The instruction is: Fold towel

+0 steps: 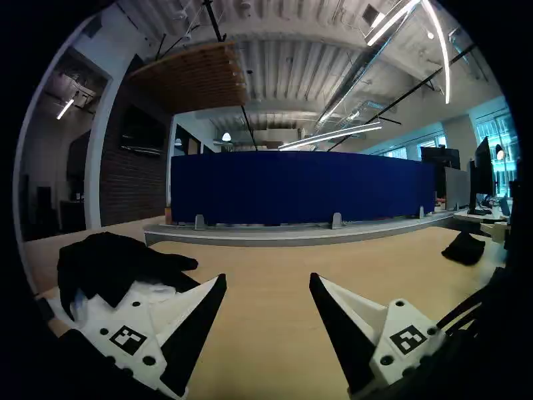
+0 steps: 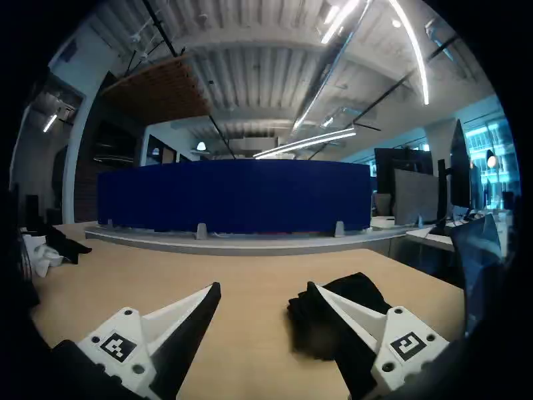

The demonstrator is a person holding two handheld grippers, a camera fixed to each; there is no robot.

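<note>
Your left gripper (image 1: 267,277) and right gripper (image 2: 263,285) both hover with fingers spread, pinching nothing, probably poised for a first pick. One blue divider (image 1: 300,187) runs along the far edge of the one wooden table (image 1: 280,257). Two lots of black cloth lie on it. The loose heap (image 1: 113,263) at the left, just beside your left gripper, likely waits for folding. The smaller stack (image 2: 320,320) at the right, by your right gripper, looks folded.
</note>
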